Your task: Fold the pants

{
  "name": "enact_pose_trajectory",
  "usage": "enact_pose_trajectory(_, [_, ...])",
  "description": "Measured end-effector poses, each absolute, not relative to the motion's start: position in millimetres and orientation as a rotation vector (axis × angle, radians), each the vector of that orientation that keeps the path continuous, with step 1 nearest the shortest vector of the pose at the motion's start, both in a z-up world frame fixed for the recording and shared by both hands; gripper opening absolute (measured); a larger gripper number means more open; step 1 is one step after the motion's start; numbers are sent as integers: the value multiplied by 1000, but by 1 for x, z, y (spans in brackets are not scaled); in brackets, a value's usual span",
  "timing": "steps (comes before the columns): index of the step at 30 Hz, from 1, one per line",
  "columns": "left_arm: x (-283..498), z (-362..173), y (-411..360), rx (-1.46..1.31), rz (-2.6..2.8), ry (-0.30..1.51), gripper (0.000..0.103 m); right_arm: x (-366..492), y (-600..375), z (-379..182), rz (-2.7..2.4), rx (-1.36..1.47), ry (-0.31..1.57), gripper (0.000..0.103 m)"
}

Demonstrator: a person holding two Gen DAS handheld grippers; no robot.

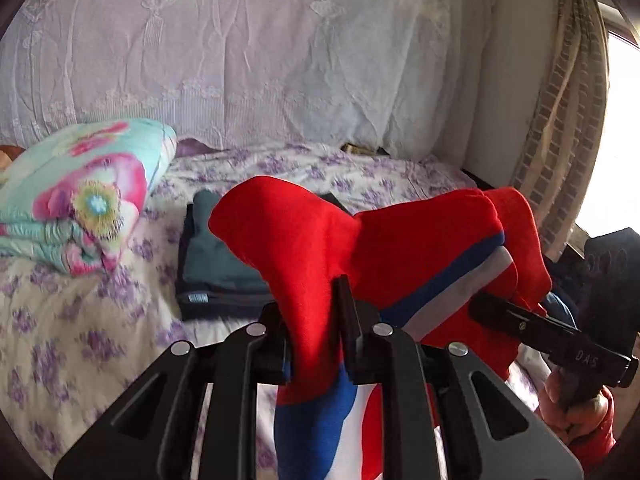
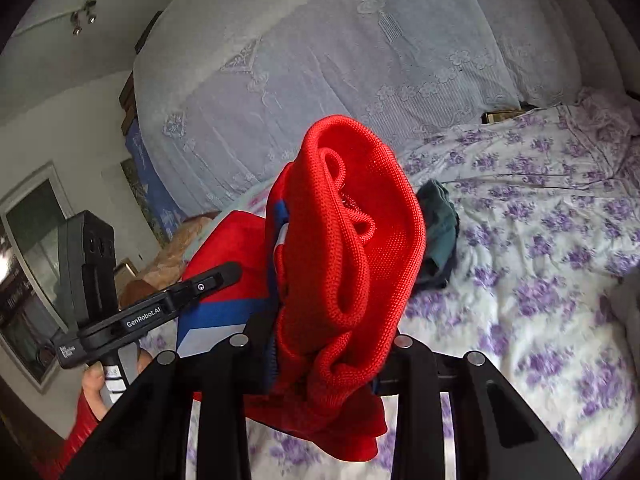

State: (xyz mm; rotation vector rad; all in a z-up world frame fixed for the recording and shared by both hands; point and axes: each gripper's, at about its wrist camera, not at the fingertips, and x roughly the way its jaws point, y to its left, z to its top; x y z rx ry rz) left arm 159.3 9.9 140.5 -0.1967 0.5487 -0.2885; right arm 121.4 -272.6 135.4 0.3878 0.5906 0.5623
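Note:
The red pants (image 1: 400, 248) with a blue and white side stripe hang in the air between both grippers, above the bed. My left gripper (image 1: 314, 344) is shut on a bunch of the red cloth, which drapes down between its fingers. My right gripper (image 2: 328, 356) is shut on the bunched waistband end of the pants (image 2: 352, 248), with a red drawstring loop showing. The right gripper also shows in the left wrist view (image 1: 496, 314) at the right, clamped on the cloth. The left gripper shows in the right wrist view (image 2: 224, 274) at the left.
The bed (image 1: 60, 320) has a white sheet with purple flowers. A stack of folded dark clothes (image 1: 216, 264) lies on it behind the pants. A folded floral quilt (image 1: 80, 196) sits at the left. A lace-covered headboard (image 1: 240, 60) stands behind. A curtain (image 1: 568, 112) hangs at the right.

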Motion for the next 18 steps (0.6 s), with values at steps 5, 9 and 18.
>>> enact_pose_trajectory(5, [233,157,14,-156,-222,479,16,221,-272,127,501,501,527,33])
enact_pose_trajectory(9, [299,126,19,-154,-175,509,16,297,-268,82,430,524,599,33])
enact_pose_trajectory(18, [355,19,60,-345,-120,622,41,304,-246,42,243,197,557,43])
